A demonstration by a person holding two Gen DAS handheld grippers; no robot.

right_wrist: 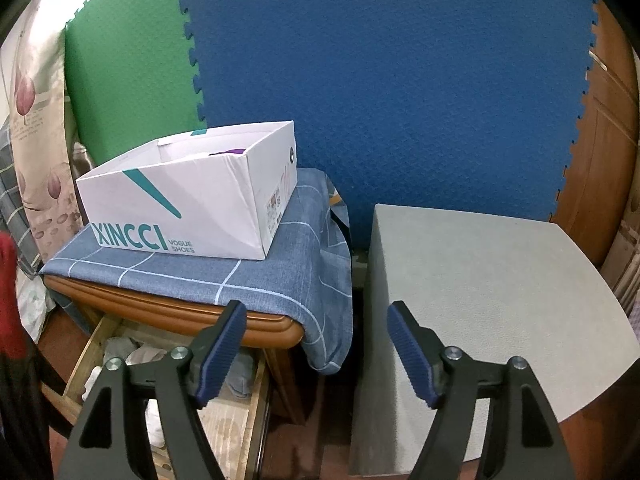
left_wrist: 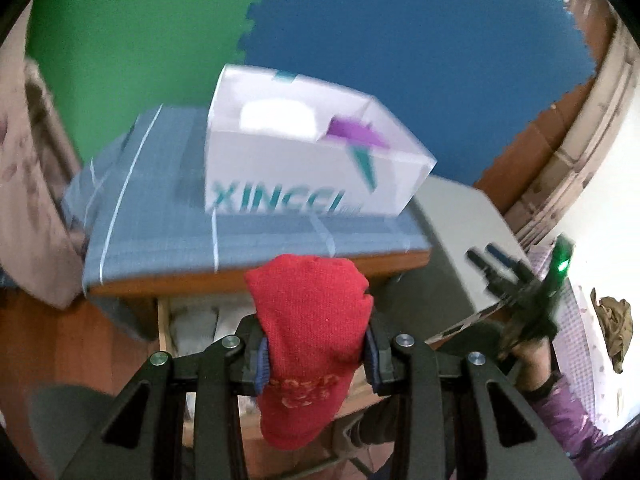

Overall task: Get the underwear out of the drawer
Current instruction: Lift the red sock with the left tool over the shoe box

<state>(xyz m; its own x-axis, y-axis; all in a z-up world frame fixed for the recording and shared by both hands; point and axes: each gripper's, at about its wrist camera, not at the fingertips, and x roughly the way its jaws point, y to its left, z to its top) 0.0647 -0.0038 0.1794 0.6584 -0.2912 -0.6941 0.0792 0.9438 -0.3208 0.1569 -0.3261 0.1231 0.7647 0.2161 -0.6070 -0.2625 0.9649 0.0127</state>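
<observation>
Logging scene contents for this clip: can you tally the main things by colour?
Red: 1, the red knitted garment clamped in the left hand-held gripper
White: 1, the white cardboard shoe box
Blue: 1, the blue checked cloth under the box
Grey: 1, the grey block
Total: 4

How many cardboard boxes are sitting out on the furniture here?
1: a white shoe box, open-topped, stands on the blue checked cloth covering the wooden cabinet. The grey surface beside it holds no box. Others could sit outside the views.
</observation>
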